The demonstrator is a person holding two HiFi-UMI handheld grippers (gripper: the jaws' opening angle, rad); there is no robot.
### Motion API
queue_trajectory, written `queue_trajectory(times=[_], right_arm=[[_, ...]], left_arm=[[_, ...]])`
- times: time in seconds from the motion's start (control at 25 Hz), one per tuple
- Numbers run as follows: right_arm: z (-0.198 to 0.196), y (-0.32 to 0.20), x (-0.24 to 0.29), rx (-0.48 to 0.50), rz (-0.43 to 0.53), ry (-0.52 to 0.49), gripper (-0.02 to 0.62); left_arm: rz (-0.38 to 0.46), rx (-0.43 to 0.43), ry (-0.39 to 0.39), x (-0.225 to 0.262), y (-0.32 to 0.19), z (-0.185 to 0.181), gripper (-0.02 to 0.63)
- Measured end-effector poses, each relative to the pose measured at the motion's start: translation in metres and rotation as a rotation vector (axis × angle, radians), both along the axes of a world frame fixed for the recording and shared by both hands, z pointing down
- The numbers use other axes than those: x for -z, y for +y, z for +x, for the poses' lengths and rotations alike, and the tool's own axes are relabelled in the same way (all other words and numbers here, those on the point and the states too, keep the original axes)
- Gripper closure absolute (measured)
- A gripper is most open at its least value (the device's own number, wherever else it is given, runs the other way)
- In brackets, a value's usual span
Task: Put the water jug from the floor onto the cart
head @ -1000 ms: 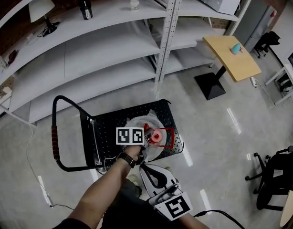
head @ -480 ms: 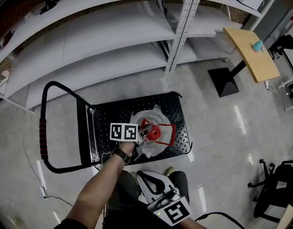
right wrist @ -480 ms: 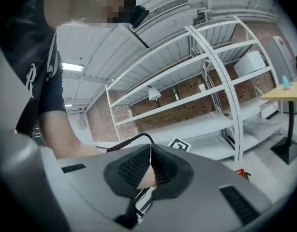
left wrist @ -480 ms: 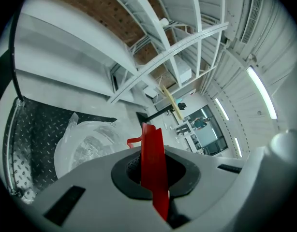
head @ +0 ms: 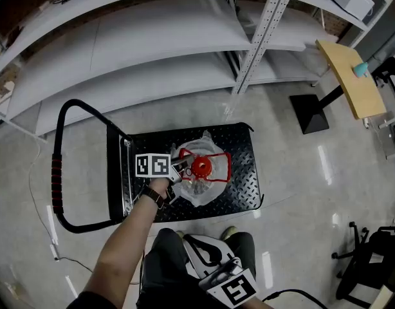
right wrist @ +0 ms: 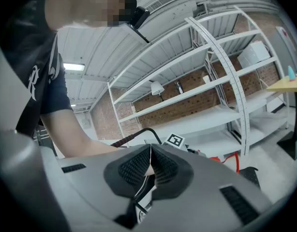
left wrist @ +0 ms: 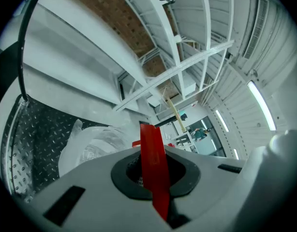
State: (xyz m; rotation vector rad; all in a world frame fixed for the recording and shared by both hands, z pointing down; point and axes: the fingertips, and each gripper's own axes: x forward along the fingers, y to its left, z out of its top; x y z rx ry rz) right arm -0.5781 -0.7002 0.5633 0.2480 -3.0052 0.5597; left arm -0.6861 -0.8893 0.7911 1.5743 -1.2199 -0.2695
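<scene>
The water jug (head: 199,184) is clear plastic with a red cap (head: 201,166) and a red carry handle (head: 222,167). It sits on the black checker-plate cart (head: 246,148), near the middle of the deck. My left gripper (head: 182,171) reaches in from the jug's left and is shut on the red handle. In the left gripper view the red handle strip (left wrist: 153,163) is pinched between the jaws, with the jug (left wrist: 93,144) just beyond. My right gripper (head: 201,243) hangs close to my body, off the cart, and is shut on nothing (right wrist: 149,166).
The cart's push bar (head: 56,179) loops out to the left. White shelving (head: 152,50) runs behind the cart, with an upright post (head: 262,37). A wooden table (head: 352,76) on a black base (head: 313,114) stands right, and a chair (head: 371,262) at the lower right.
The left gripper and the jug have come down and moved from the cart's front right toward the middle of the deck. The right gripper has sunk lower in the picture.
</scene>
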Motion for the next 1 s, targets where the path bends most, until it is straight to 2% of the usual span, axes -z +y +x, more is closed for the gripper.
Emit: queue_trajectory(times=[0.16,0.28,0.32,0.44,0.6,0.76,0.84,1.0], right_arm=[[0.0,-0.001,-0.006,-0.004,-0.012,0.008,0.594],[-0.001,-0.004,-0.003,-0.001,-0.015,0.008,0.593],[-0.002,-0.004,-0.001,0.0,-0.015,0.01,0.594],[-0.005,-0.004,0.01,0.008,-0.018,0.013,0.592],[-0.007,-0.004,0.026,0.016,-0.022,0.026,0.594],[-0.011,-0.006,0.044,0.012,-0.027,0.03,0.594],[-0.012,-0.011,0.047,-0.002,-0.024,0.047,0.593],[-0.015,-0.019,0.069,-0.038,0.002,0.076,0.592]], left_arm=[[-0.021,-0.015,0.0,-0.013,0.004,-0.01,0.604],[-0.009,-0.06,-0.05,-0.01,0.004,-0.007,0.604],[-0.013,-0.083,-0.078,-0.008,0.005,-0.005,0.59],[-0.033,-0.122,-0.138,-0.002,0.015,-0.001,0.463],[-0.055,-0.147,-0.196,0.013,0.033,0.0,0.406],[-0.11,-0.122,-0.276,0.017,0.054,-0.016,0.4],[-0.074,-0.082,-0.32,0.037,0.056,-0.026,0.4],[0.101,-0.056,-0.415,0.127,0.063,-0.009,0.402]])
